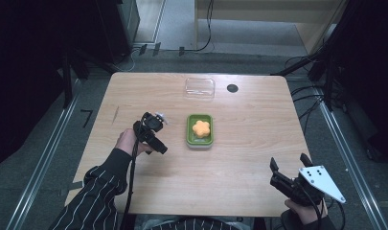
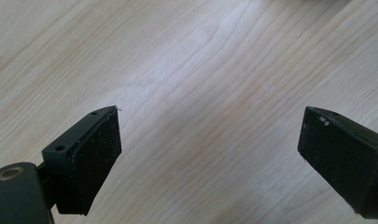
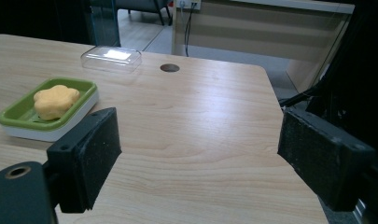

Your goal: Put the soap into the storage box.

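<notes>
An orange flower-shaped soap (image 1: 200, 128) (image 3: 56, 100) lies in a green dish (image 1: 189, 134) (image 3: 14, 116) with a white base, near the middle of the wooden table (image 1: 249, 139). My left gripper (image 1: 155, 139) (image 2: 210, 154) hovers just left of the dish, open, with bare wood between its pads. At the near right corner my right gripper (image 1: 290, 163) (image 3: 200, 154) stands open and holds nothing; it faces across the table, with the dish off to its left.
A clear plastic lid (image 1: 199, 88) (image 3: 111, 58) lies at the table's far edge behind the dish. A round black hole (image 1: 232, 88) (image 3: 170, 68) sits beside it. Cables and dark stands surround the table on the floor.
</notes>
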Motion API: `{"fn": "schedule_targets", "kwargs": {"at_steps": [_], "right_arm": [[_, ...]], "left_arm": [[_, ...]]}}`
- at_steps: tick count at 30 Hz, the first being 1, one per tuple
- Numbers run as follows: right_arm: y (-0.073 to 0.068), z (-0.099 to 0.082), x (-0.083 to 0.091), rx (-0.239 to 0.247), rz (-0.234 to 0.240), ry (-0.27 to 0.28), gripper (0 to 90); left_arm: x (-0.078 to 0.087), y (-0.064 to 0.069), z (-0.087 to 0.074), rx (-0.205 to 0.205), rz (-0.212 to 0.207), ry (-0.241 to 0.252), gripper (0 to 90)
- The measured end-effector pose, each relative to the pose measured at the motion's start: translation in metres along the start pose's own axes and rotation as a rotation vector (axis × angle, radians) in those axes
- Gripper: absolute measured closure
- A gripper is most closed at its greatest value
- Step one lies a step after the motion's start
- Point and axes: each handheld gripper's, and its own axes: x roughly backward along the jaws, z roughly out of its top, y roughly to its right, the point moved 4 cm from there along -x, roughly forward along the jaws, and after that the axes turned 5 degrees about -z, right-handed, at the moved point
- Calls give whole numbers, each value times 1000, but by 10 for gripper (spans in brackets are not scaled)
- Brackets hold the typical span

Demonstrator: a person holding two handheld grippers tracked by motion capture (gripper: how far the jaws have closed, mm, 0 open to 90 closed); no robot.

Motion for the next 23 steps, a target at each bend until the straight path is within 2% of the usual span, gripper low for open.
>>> {"fn": "schedule_targets", "kwargs": {"at_steps": [17,23], "right_arm": [[-2,1,-2,1,11,3,137],[-4,2,-6,3,22,3,137]], "left_arm": [[-6,7,-49,30,-3,-50,67],[-8,9,-56,24,1,-54,67]]}}
